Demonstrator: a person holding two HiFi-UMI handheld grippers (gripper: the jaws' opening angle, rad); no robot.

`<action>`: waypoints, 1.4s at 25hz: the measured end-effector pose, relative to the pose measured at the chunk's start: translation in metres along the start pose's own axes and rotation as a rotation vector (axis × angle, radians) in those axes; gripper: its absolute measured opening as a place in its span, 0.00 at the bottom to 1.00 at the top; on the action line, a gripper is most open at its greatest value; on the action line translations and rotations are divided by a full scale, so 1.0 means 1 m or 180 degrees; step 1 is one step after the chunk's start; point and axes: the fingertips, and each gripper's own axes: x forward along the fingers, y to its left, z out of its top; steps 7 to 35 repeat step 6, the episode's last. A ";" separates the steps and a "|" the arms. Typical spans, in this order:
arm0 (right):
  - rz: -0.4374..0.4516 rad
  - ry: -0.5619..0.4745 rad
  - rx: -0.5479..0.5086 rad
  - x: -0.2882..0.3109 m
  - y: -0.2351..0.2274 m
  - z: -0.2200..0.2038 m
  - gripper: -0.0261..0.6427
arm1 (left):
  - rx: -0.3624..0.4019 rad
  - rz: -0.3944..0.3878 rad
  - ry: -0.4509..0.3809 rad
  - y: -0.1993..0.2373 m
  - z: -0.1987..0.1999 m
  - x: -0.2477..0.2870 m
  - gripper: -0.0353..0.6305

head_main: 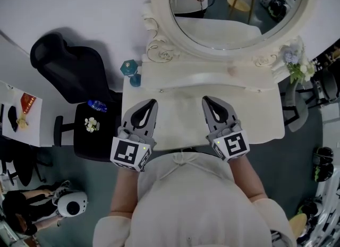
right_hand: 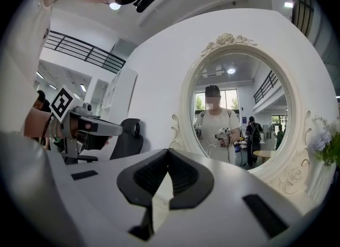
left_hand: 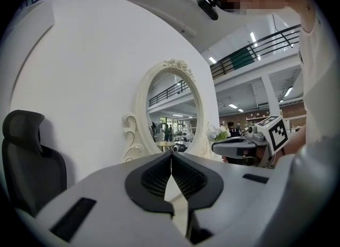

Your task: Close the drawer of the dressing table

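The white dressing table stands right in front of me, its oval mirror at the back. No drawer shows in any view; the table's front edge and my body hide whatever lies below. My left gripper hovers level over the left half of the tabletop, jaws shut on nothing. My right gripper is held the same way over the right half, also shut and empty. In the left gripper view the closed jaws face the mirror. In the right gripper view the closed jaws face the mirror.
A black office chair stands left of the table, with a blue bottle on a dark seat beside it. A teal ornament sits at the table's back left corner, a vase of flowers at its back right.
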 end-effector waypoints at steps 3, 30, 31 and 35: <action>0.0003 0.0012 -0.0012 0.002 0.000 0.000 0.04 | -0.0025 0.0019 -0.0002 0.003 0.000 0.000 0.08; 0.0005 0.0005 -0.0009 0.004 -0.001 0.000 0.04 | -0.0064 0.0045 -0.0005 0.006 0.001 0.000 0.08; 0.0005 0.0005 -0.0009 0.004 -0.001 0.000 0.04 | -0.0064 0.0045 -0.0005 0.006 0.001 0.000 0.08; 0.0005 0.0005 -0.0009 0.004 -0.001 0.000 0.04 | -0.0064 0.0045 -0.0005 0.006 0.001 0.000 0.08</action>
